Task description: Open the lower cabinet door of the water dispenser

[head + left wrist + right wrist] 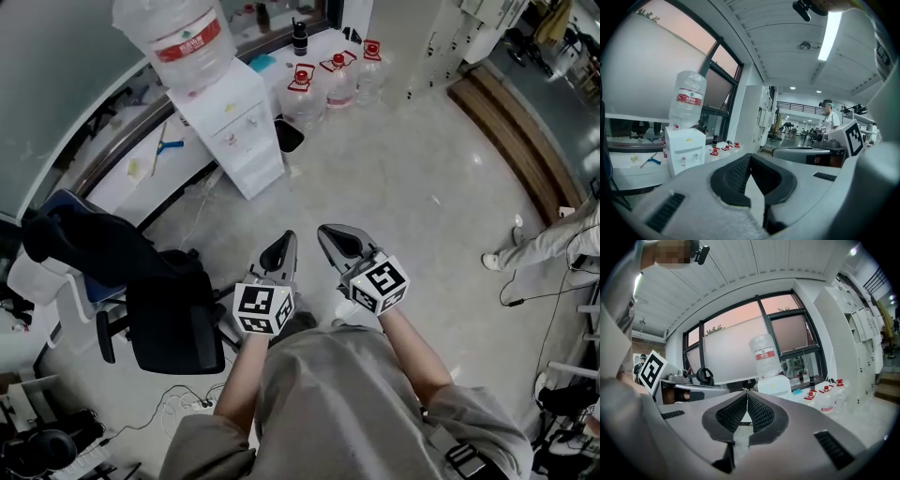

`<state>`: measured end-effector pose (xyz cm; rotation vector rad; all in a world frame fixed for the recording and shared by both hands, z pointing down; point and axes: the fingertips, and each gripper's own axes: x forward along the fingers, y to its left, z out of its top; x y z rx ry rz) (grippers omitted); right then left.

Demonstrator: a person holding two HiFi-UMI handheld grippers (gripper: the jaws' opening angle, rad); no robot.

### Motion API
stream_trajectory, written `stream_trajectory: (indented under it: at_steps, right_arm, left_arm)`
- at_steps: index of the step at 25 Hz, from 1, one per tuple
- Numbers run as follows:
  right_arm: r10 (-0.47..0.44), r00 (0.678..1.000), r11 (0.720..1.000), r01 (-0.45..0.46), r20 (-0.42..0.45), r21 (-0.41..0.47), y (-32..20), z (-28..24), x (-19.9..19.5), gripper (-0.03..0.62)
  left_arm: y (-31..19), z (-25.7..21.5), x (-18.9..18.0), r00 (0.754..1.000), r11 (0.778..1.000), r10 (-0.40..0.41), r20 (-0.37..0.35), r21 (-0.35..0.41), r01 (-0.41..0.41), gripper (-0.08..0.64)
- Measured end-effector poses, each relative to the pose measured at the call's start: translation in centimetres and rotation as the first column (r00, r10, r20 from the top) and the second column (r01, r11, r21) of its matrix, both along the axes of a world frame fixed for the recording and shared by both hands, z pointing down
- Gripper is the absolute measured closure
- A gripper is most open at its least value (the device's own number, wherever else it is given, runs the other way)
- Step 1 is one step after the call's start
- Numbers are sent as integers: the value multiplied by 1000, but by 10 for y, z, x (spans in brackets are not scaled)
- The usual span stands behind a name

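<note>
From the head view, the water dispenser [236,131] stands well ahead of the person, against a low ledge under the window. It is a white box with a large clear bottle [176,36] bearing a red label upended on its top. A small yellow mark sits on its upper front, and the lower cabinet door [253,167] lies flush and shut beneath it. Spare bottles [330,82] with red caps stand on the floor just beside the dispenser, and a black office chair [169,314] is nearer, at the left. The left gripper [283,246] and the right gripper [330,234] are side by side in front of the person's body, both pointing towards the dispenser and well apart from it. In the left gripper view, the left gripper [750,157] has its jaws clenched tip to tip with nothing between them. The dispenser [684,149] shows at the left with its bottle [688,104] on top, and its lower part is hidden behind the gripper's body. In the right gripper view, the right gripper [746,394] is likewise closed and empty. Only the top of the dispenser [774,385] and its bottle [764,355] rise just past the jaw tips, with the spare bottles [828,398] to the right.
</note>
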<state>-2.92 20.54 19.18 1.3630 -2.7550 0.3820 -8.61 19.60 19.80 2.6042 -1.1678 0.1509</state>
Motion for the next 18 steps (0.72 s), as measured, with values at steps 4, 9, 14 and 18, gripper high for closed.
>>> stream_trajectory:
  at_steps: [4, 9, 14, 18]
  right_arm:
    - [19, 1000, 1000, -19, -7, -15, -20, 7, -22, 580]
    - [43, 999, 998, -44, -28, -36, -37, 14, -42, 580]
    - [78, 996, 995, -80, -39, -63, -56, 24, -47, 580]
    - [98, 994, 992, -102, -55, -73, -69, 33, -46, 581]
  left_arm:
    - [-22, 8, -24, 1000, 1000, 9, -7, -24, -9, 551]
    - [-42, 18, -45, 1000, 998, 17, -7, -56, -18, 551]
    - [-59, 28, -51, 999, 996, 40, 1, -77, -40, 551]
    - [-70, 38, -51, 998, 993, 57, -2, -99, -57, 551]
